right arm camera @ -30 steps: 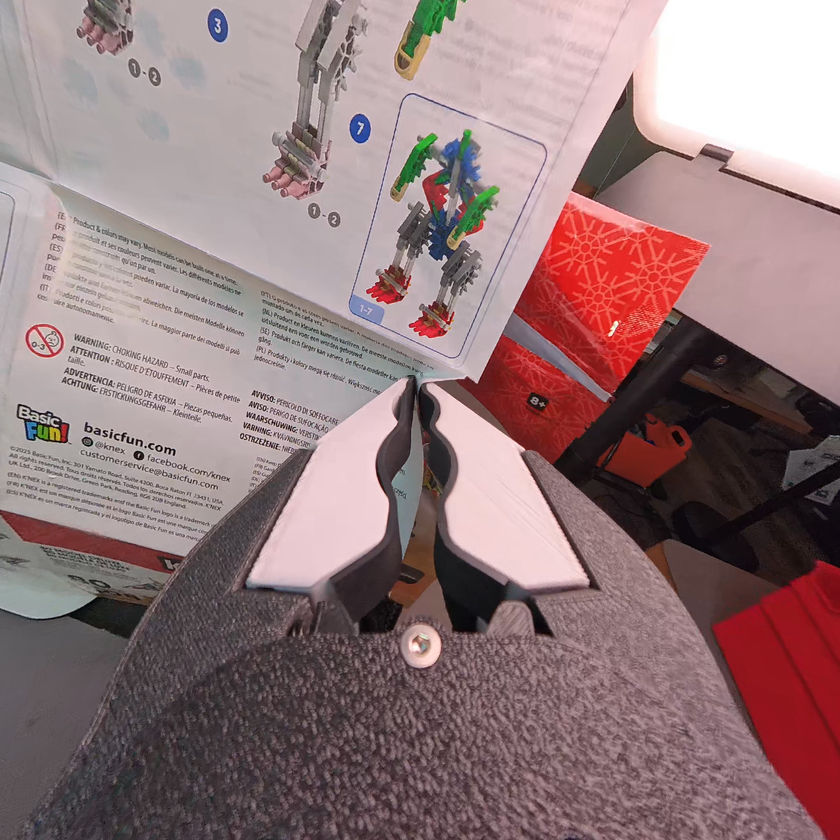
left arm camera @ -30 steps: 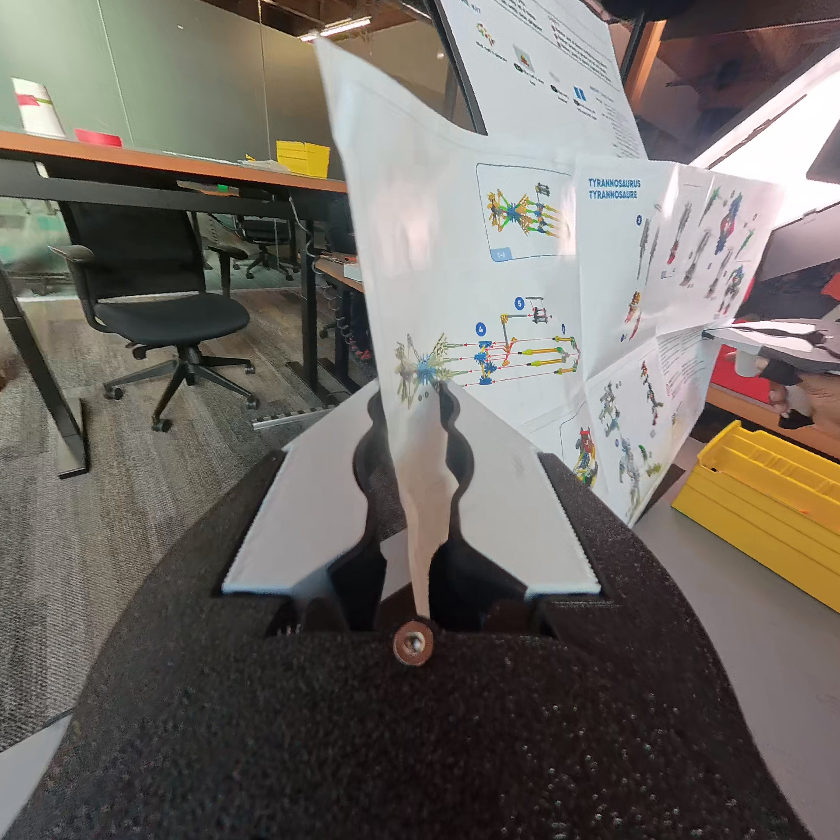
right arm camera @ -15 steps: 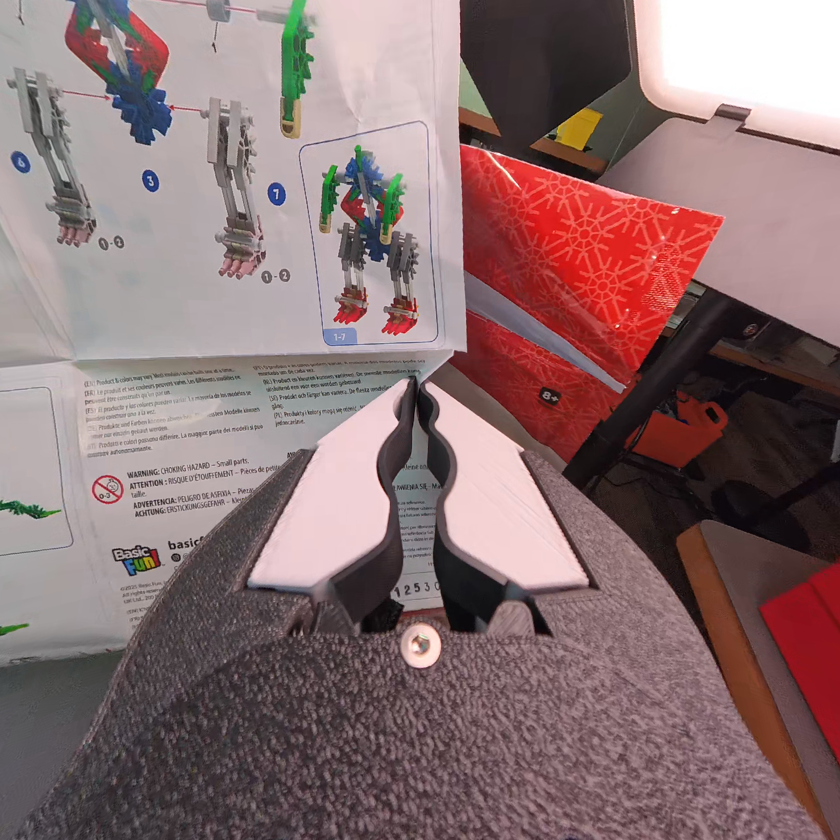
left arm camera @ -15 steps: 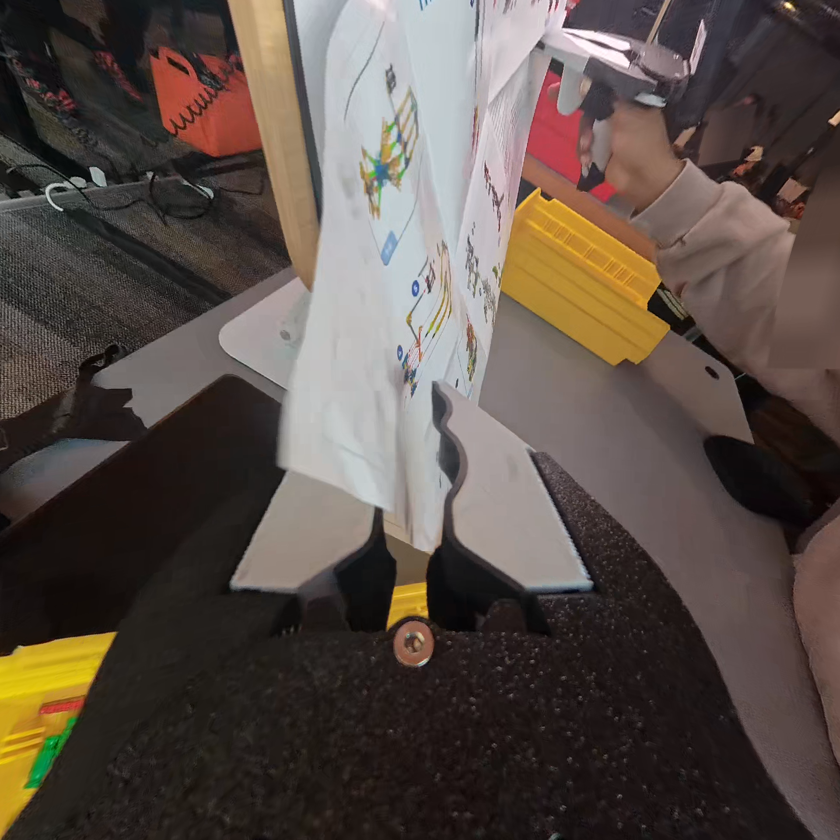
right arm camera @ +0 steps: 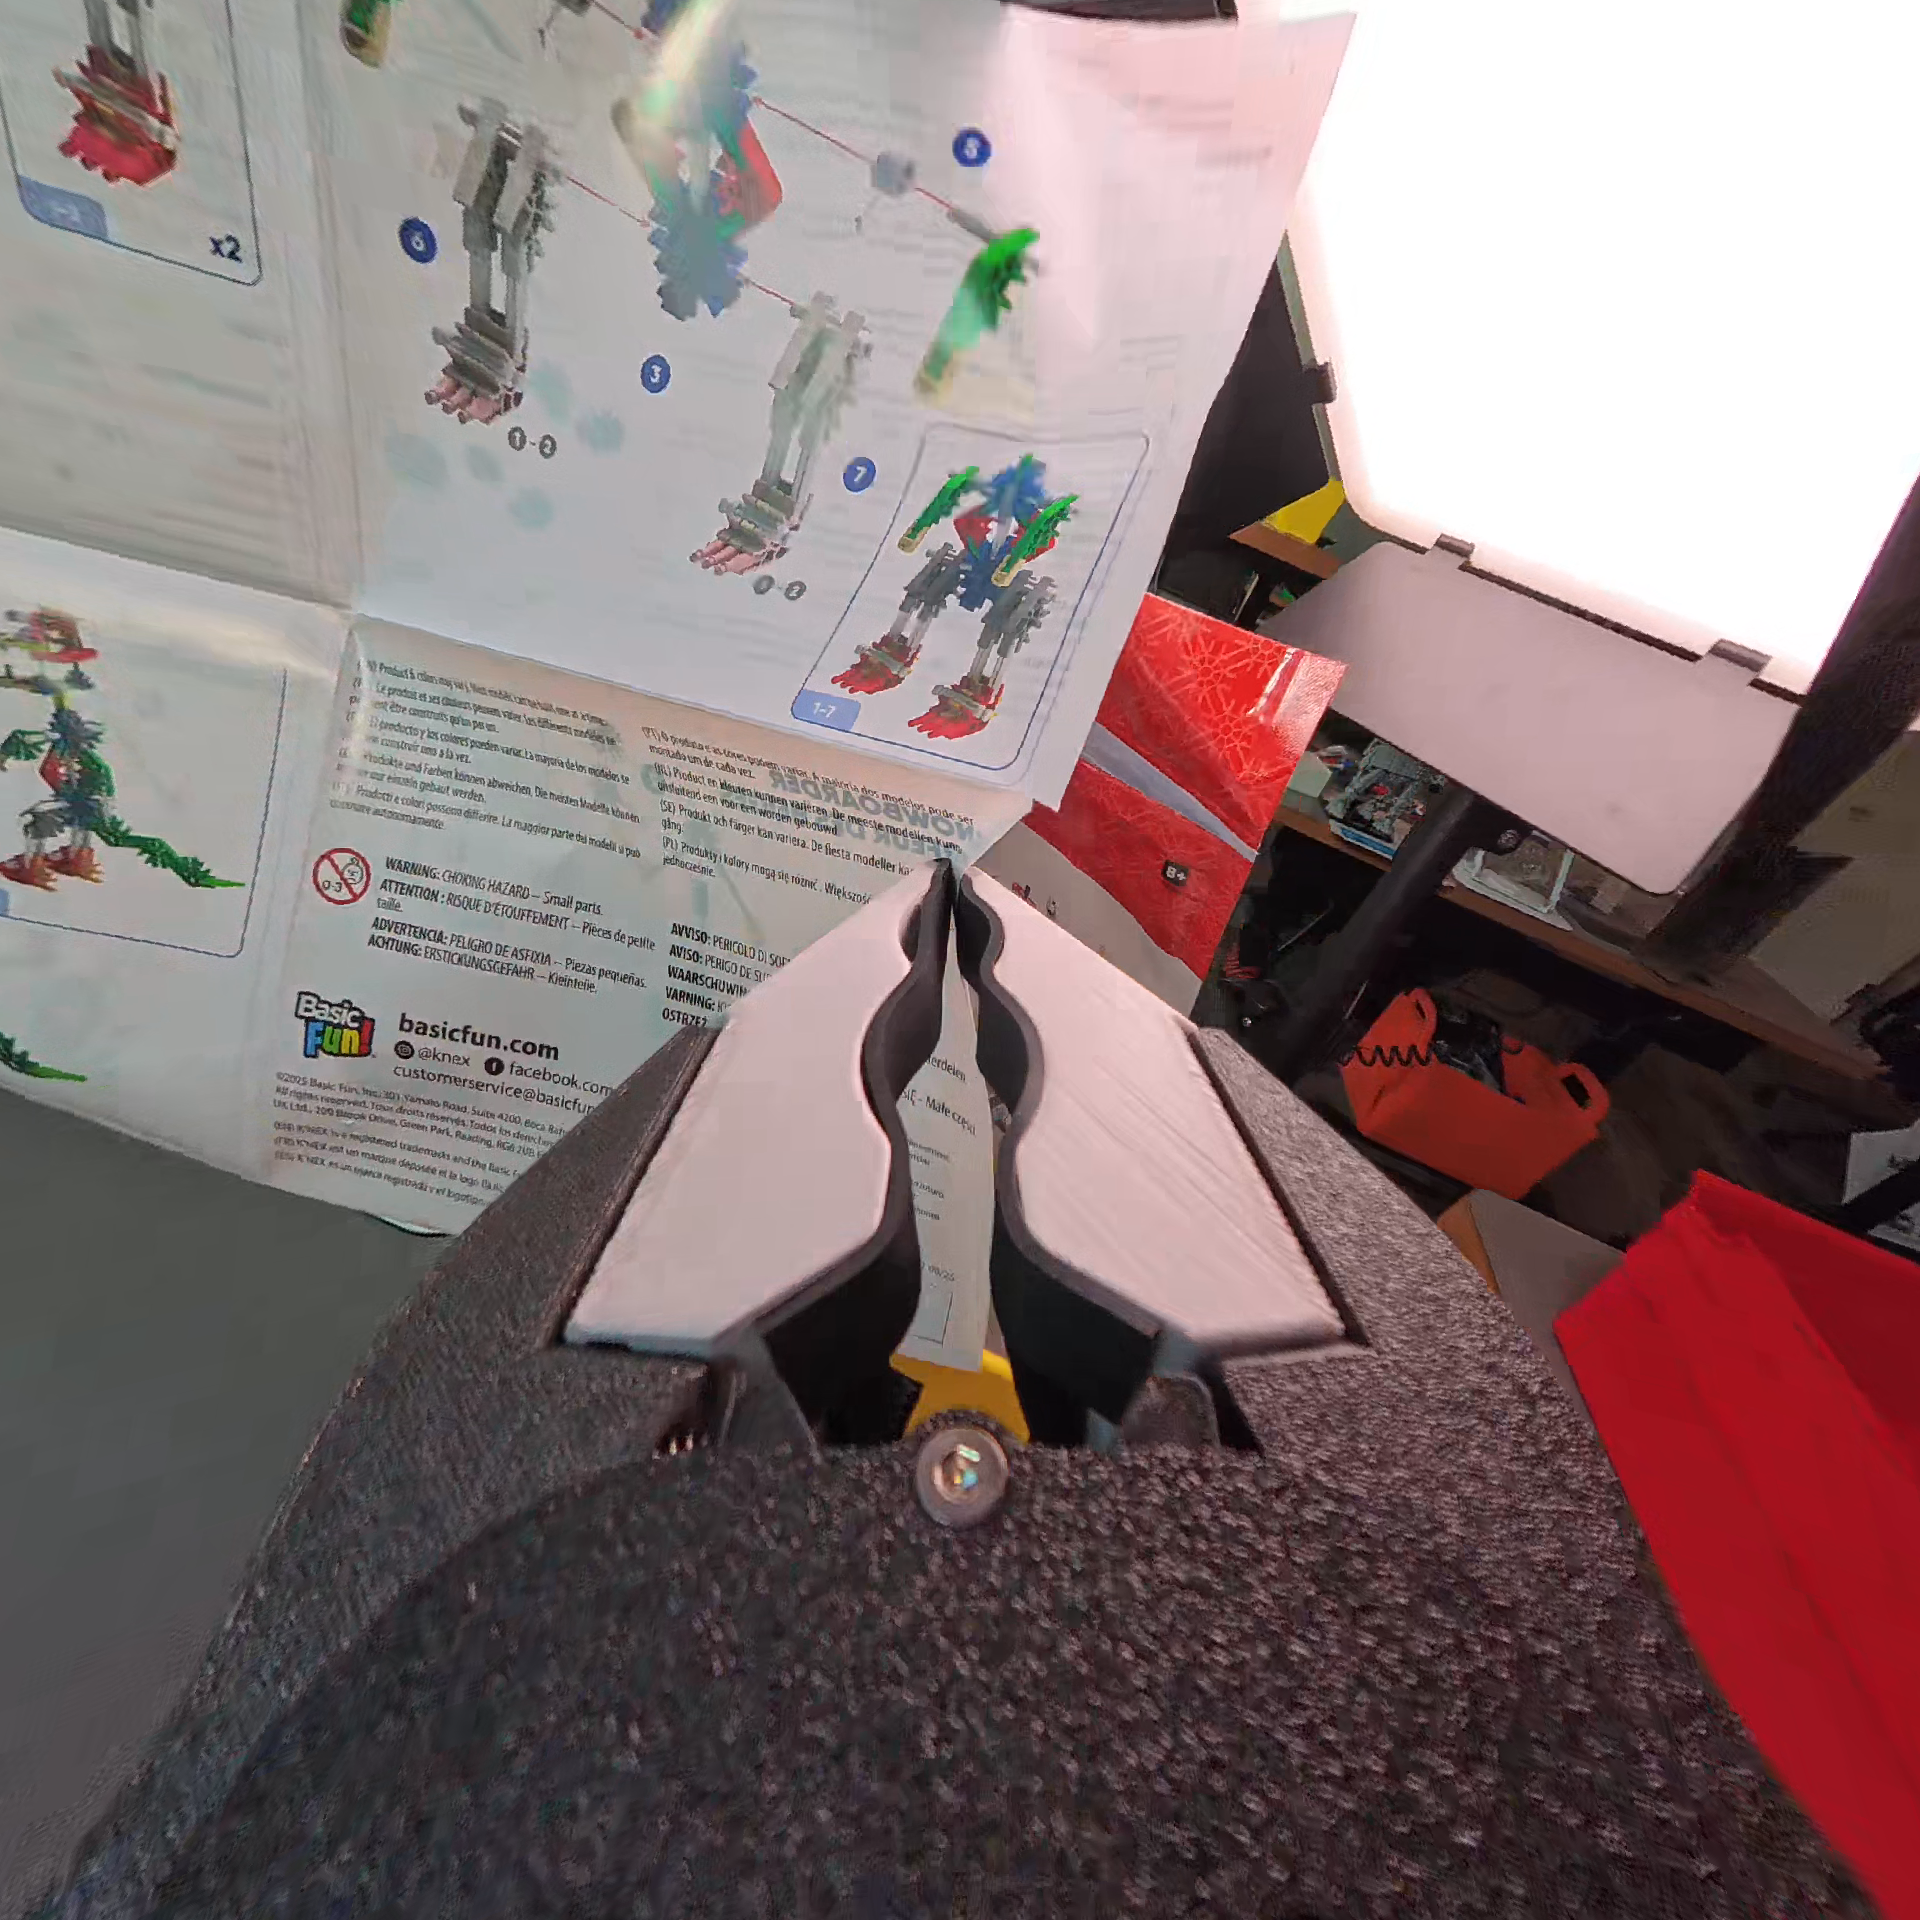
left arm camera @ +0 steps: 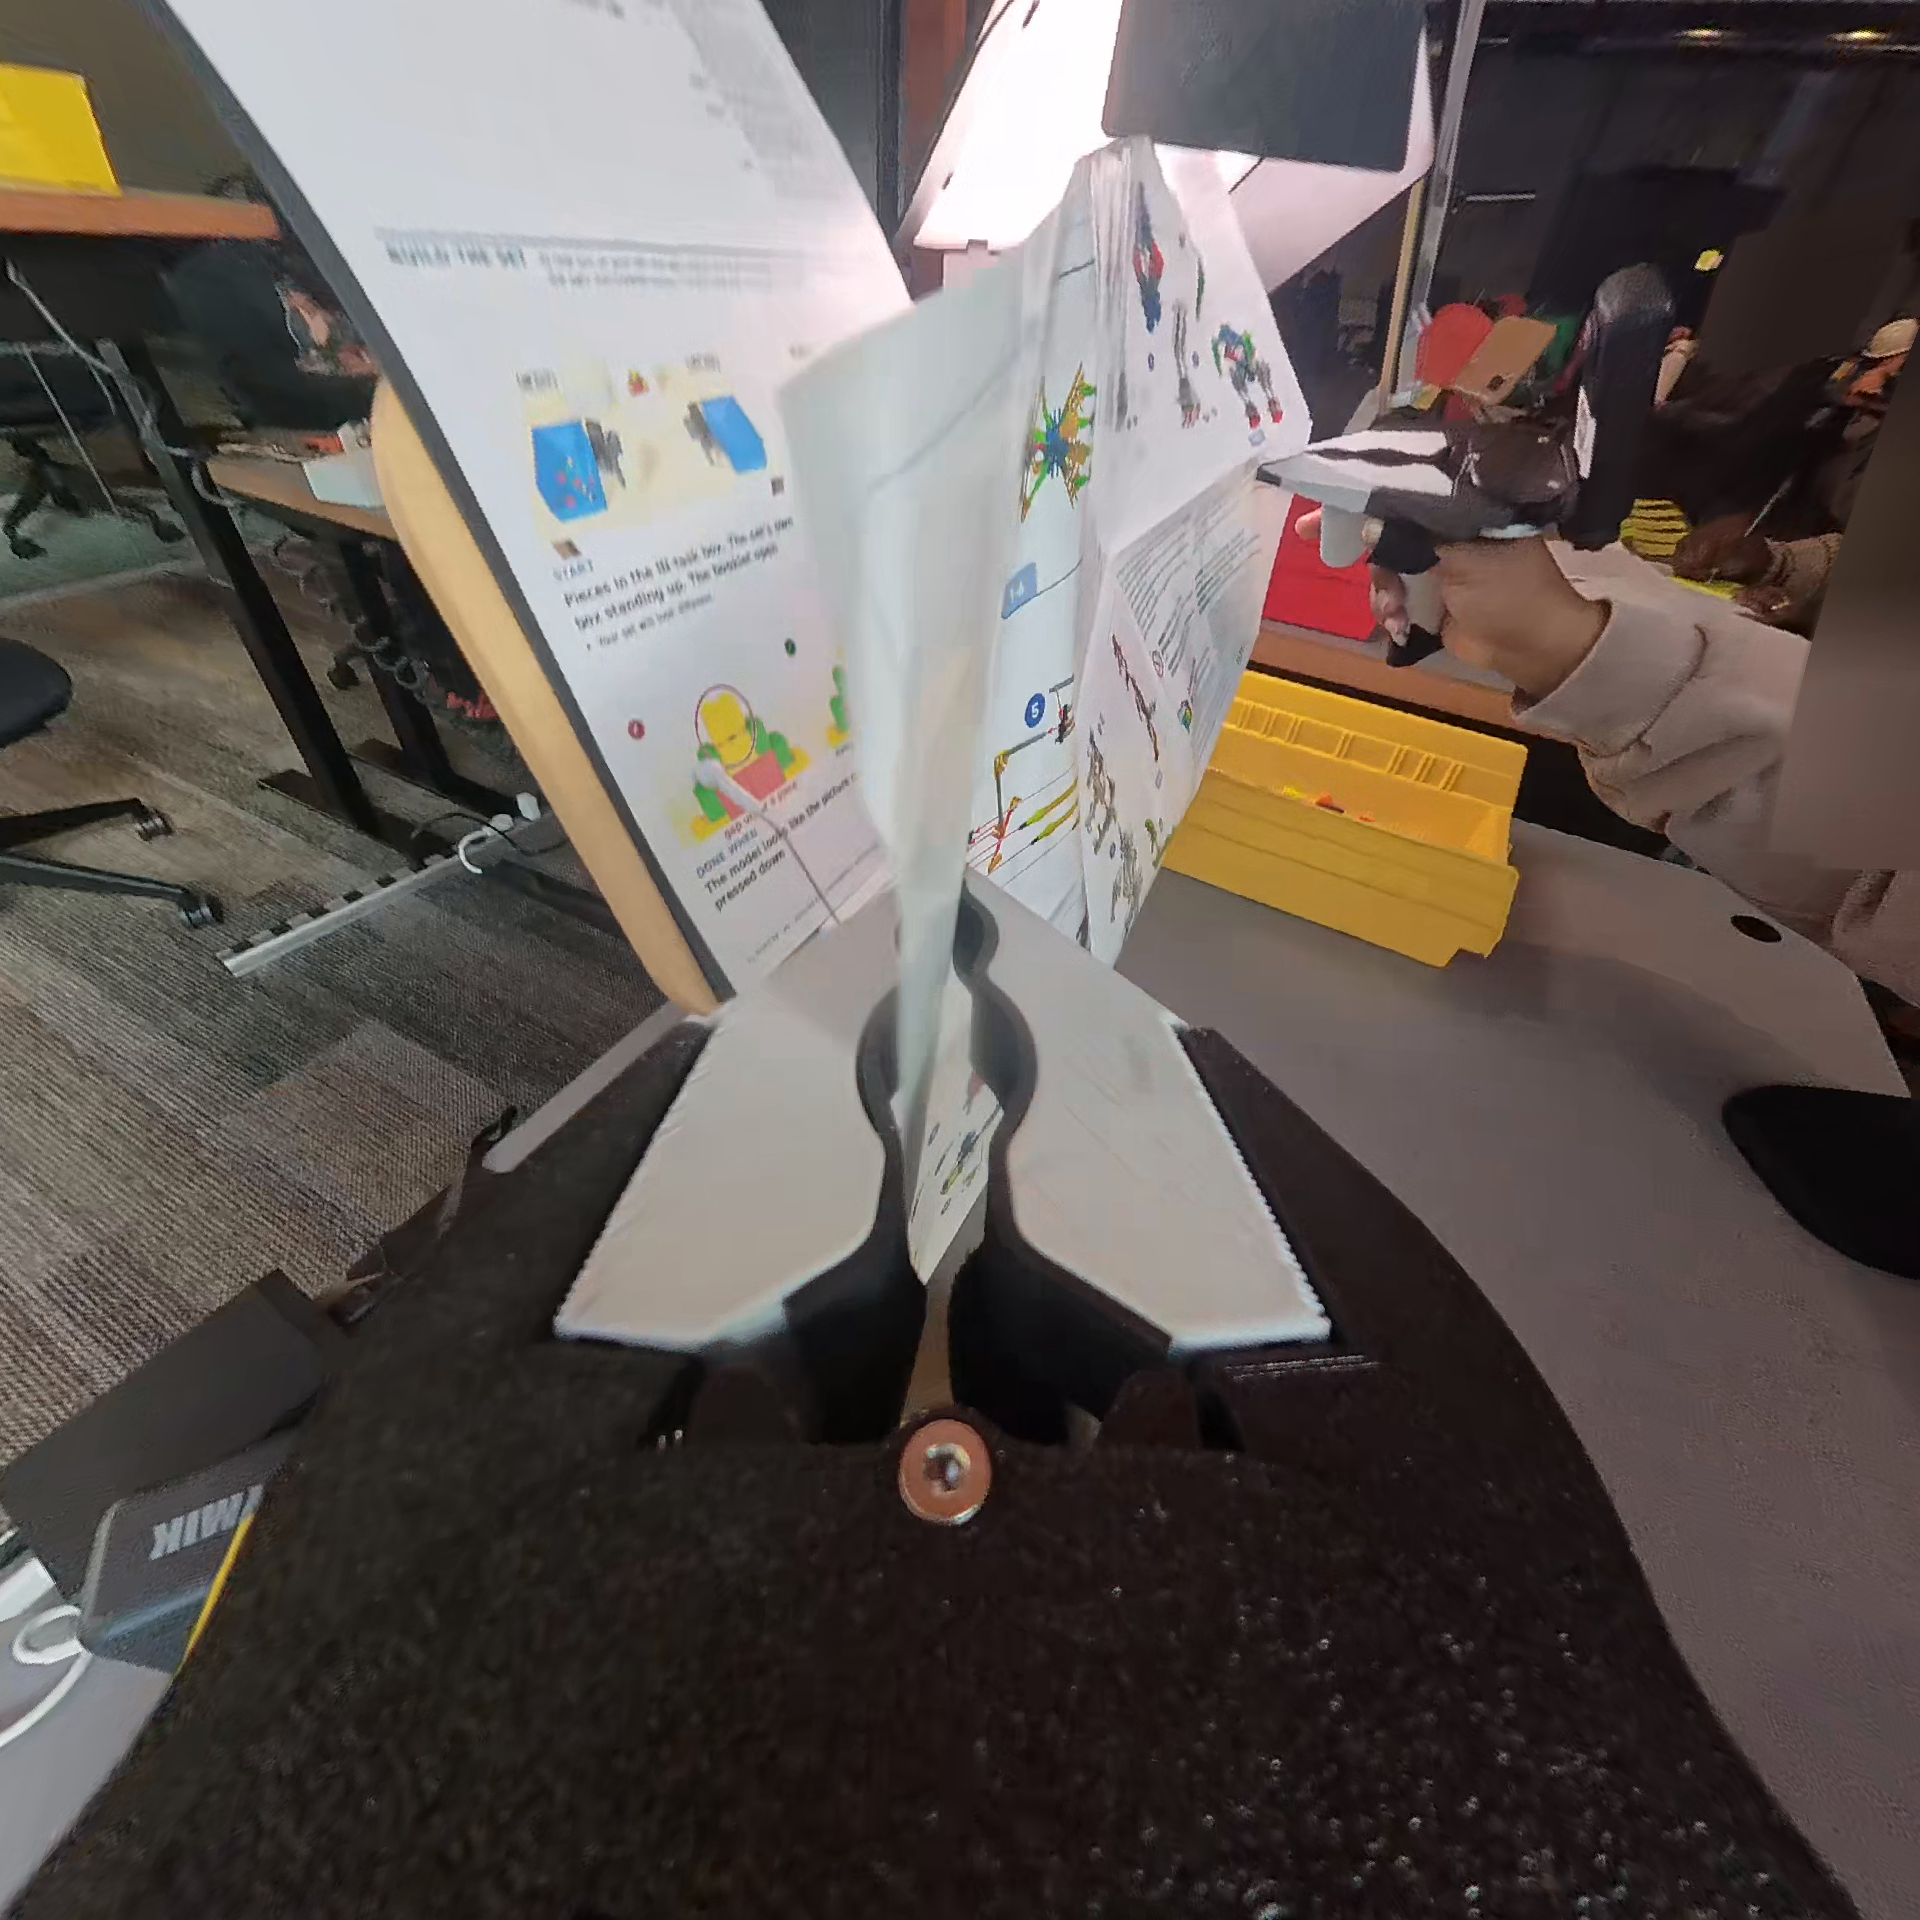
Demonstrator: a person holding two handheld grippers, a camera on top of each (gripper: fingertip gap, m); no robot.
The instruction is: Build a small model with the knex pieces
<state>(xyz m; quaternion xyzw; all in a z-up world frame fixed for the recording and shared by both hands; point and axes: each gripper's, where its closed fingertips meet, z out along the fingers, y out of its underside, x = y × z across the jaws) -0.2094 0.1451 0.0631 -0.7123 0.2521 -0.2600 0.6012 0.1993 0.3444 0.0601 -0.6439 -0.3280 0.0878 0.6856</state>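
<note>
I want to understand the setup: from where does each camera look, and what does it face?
Left wrist view: sits on the left gripper, facing the instruction sheet and yellow bin; the right gripper and hand show.
Right wrist view: sits on the right gripper, facing the sheet's printed side and a red box.
Shared: the sheet, clamped by both.

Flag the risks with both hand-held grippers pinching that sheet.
1. The instruction sheet hangs in the air between the left hand-held gripper and the right hand-held gripper; pulling them apart could tear it along a fold.
2. The right one grips only near a corner, so the paper may slip out.
3. The sheet hangs beside the upright display board and could catch on it.
</note>
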